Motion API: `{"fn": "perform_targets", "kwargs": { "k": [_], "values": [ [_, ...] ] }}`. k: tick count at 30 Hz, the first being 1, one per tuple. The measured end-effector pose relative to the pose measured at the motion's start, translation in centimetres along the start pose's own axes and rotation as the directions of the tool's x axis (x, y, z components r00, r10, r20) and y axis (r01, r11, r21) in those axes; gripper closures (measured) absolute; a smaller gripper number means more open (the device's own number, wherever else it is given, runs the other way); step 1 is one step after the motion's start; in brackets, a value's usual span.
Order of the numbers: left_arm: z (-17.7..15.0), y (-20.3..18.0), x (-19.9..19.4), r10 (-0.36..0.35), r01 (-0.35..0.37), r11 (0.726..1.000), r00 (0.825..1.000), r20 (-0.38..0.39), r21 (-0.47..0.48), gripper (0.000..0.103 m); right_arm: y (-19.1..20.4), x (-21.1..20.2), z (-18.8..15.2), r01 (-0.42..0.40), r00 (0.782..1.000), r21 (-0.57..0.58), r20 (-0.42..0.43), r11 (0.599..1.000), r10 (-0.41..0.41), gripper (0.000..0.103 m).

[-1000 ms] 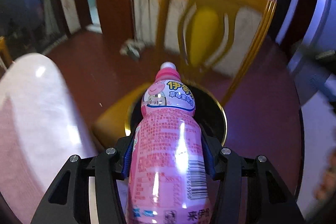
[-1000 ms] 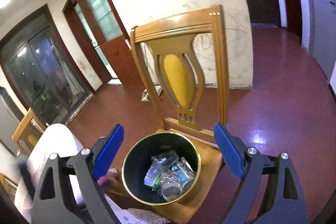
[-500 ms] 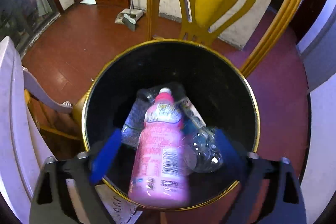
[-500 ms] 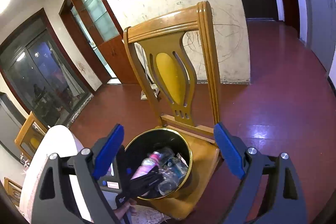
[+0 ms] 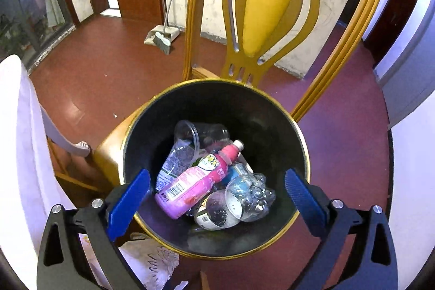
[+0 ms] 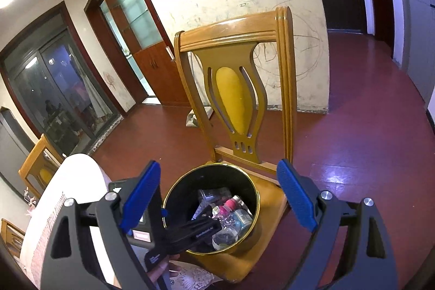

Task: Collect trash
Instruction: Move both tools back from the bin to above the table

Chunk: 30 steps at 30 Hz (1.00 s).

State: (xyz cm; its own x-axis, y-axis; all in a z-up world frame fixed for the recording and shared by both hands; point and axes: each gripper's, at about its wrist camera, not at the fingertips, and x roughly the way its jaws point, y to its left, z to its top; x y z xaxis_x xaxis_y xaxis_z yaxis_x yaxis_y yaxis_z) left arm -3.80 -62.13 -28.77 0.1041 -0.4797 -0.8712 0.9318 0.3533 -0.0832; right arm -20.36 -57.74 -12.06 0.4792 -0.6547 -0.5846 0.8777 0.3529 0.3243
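From the left wrist we see our left gripper point(image 5: 217, 197), its jaws just opened wide and empty, above the black bin point(image 5: 280, 110) where the pink bottle point(image 5: 195, 180) lies on clear bottles, while from the right wrist our right gripper point(image 6: 217, 195) gapes empty before the chair point(image 6: 272, 205), the bottle there seemingly half hidden.

Glossy pink plastic bottle point(image 5: 195, 181), clear crinkled plastic bottles point(image 5: 239, 200), black bin point(image 5: 272, 110) with shiny gold metal rim, varnished wooden chair point(image 5: 339, 45), polished red floor point(image 5: 95, 78), matt blue gripper pads point(image 5: 127, 203).
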Motion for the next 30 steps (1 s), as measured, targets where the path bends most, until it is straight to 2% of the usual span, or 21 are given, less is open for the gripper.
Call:
{"fn": "perform_targets", "kwargs": {
  "k": [3,5,7,11,14,17,18,20,23,25,26,27,29,30],
  "values": [
    [0.0,0.0,-1.4,-0.012,0.012,1.000,1.000,0.011,0.017,0.006,0.4,-0.2,-0.1,0.012,1.000,0.002,0.001,1.000,-0.012,0.012],
    [0.0,0.2,-2.4,-0.031,0.031,0.999,0.999,0.013,0.016,0.006,0.8,-0.4,-0.2,0.031,1.000,0.004,0.002,1.000,-0.031,0.004],
    [-0.2,0.7,-3.8,-0.042,0.042,0.999,0.999,0.030,0.001,0.006,1.4,-0.7,-0.2,0.033,0.999,0.003,0.011,0.999,-0.033,0.004],
    [-1.1,3.6,-7.8,-0.011,0.019,0.997,0.995,0.103,-0.076,0.006,3.1,-1.8,-0.4,0.014,0.998,-0.013,0.068,1.000,-0.014,0.004],
    [-2.3,6.7,-11.6,0.042,-0.017,0.990,0.983,0.181,-0.139,0.006,5.5,-2.3,-1.3,-0.023,0.995,-0.039,0.100,0.999,0.027,0.004],
    [-4.3,10.4,-16.1,0.152,-0.100,0.973,0.955,0.254,-0.207,0.006,9.3,-2.4,-2.9,-0.081,0.991,-0.105,0.096,0.991,0.091,0.004],
    [-5.4,12.1,-17.9,0.205,-0.138,0.959,0.941,0.268,-0.246,0.006,10.6,-2.4,-3.5,-0.103,0.988,-0.129,0.097,0.986,0.116,0.004],
    [-6.9,14.4,-20.8,0.259,-0.166,0.937,0.921,0.291,-0.309,0.006,13.5,-2.6,-4.8,-0.147,0.982,-0.176,0.094,0.973,0.165,0.004],
    [-10.0,18.5,-25.3,0.375,-0.236,0.887,0.869,0.322,-0.396,0.006,18.6,-2.7,-6.9,-0.236,0.965,-0.254,0.049,0.938,0.256,0.004],
    [-12.3,21.1,-28.1,0.467,-0.300,0.840,0.824,0.322,-0.451,0.006,21.9,-3.2,-8.5,-0.274,0.954,-0.315,0.030,0.908,0.299,0.004],
    [-13.2,22.2,-29.1,0.494,-0.314,0.821,0.810,0.317,-0.476,0.006,23.4,-3.4,-9.1,-0.283,0.950,-0.345,0.026,0.895,0.310,0.004],
    [-14.8,23.9,-30.6,0.530,-0.328,0.790,0.790,0.308,-0.518,0.006,25.0,-3.7,-9.9,-0.288,0.947,-0.378,0.025,0.880,0.321,0.004],
    [-16.9,25.9,-32.2,0.575,-0.346,0.746,0.766,0.288,-0.569,0.006,28.3,-4.4,-11.6,-0.303,0.938,-0.437,0.022,0.847,0.347,0.004],
    [-18.3,27.2,-33.4,0.605,-0.361,0.714,0.749,0.270,-0.600,0.006,30.0,-4.9,-12.6,-0.321,0.930,-0.458,0.015,0.829,0.368,0.004]
  ]
}}
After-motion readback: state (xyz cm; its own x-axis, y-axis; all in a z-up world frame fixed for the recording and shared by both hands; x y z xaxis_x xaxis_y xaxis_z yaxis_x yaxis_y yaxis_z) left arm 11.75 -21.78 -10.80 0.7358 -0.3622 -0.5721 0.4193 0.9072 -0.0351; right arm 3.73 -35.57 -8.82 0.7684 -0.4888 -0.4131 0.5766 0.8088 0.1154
